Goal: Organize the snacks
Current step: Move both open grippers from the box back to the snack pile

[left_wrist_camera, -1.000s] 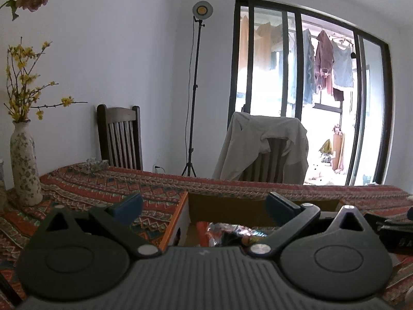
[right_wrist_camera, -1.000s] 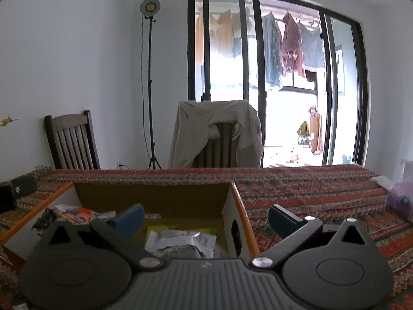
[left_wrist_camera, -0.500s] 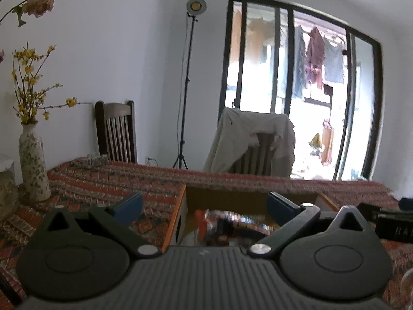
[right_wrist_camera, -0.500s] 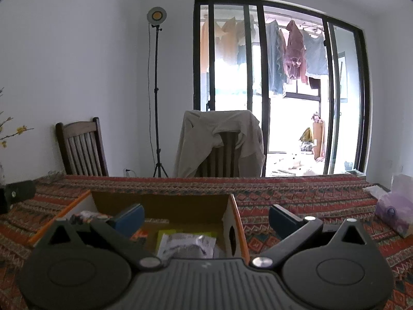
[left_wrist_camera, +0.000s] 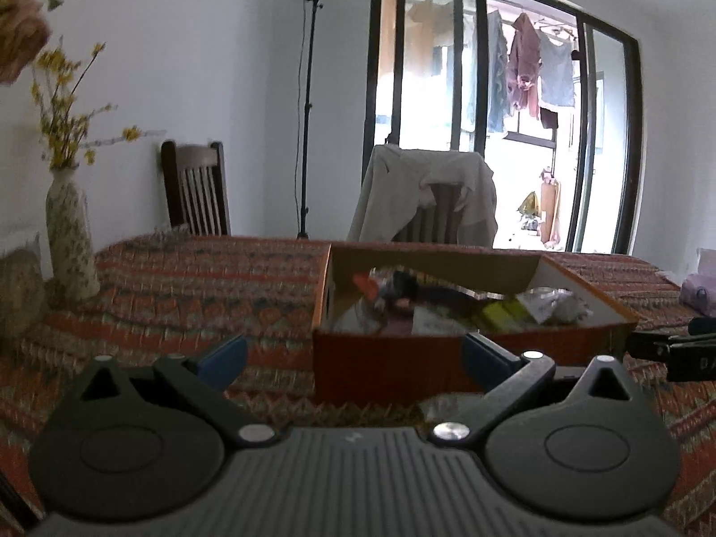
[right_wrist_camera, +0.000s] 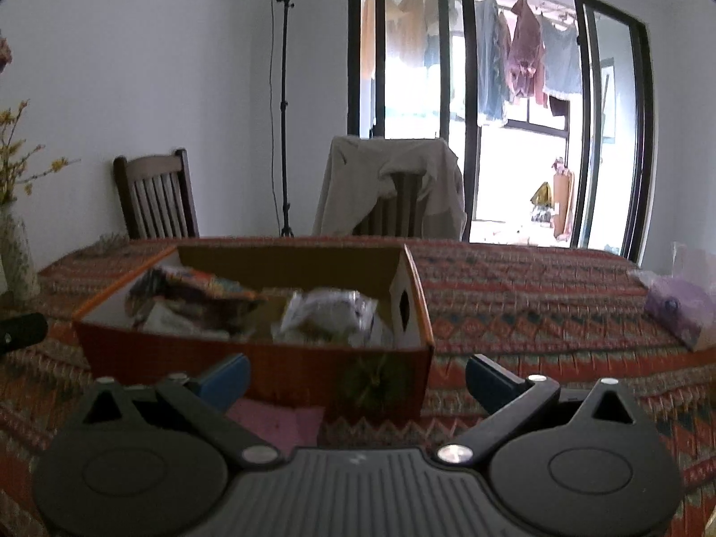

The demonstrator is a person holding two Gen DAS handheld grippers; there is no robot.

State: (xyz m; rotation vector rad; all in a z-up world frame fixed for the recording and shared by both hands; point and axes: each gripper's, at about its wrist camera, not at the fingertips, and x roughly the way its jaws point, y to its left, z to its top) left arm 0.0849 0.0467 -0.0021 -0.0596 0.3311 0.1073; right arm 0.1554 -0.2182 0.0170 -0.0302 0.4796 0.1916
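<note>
An open orange cardboard box [left_wrist_camera: 402, 360] stands on the patterned tablecloth, holding several snack packets: a dark colourful bag [right_wrist_camera: 192, 297], a silvery white packet [right_wrist_camera: 326, 313] and a yellow-green packet [left_wrist_camera: 505, 313]. The box also shows in the right wrist view [right_wrist_camera: 286, 369]. My left gripper [left_wrist_camera: 353, 358] is open and empty, in front of the box's near wall. My right gripper [right_wrist_camera: 358, 376] is open and empty, also before the near wall. A pink packet [right_wrist_camera: 277, 420] and a green packet [right_wrist_camera: 376, 380] lie on the cloth by the box front.
A flowered vase [left_wrist_camera: 71, 241] with yellow sprigs stands at the table's left. A purple bag [right_wrist_camera: 680, 308] lies at the right. Two wooden chairs [right_wrist_camera: 156, 199], one draped with a jacket [right_wrist_camera: 394, 188], and a lamp stand [right_wrist_camera: 284, 103] are behind the table.
Both grippers have pulled back and risen from the box; its near wall and contents now show in full. Both stayed open.
</note>
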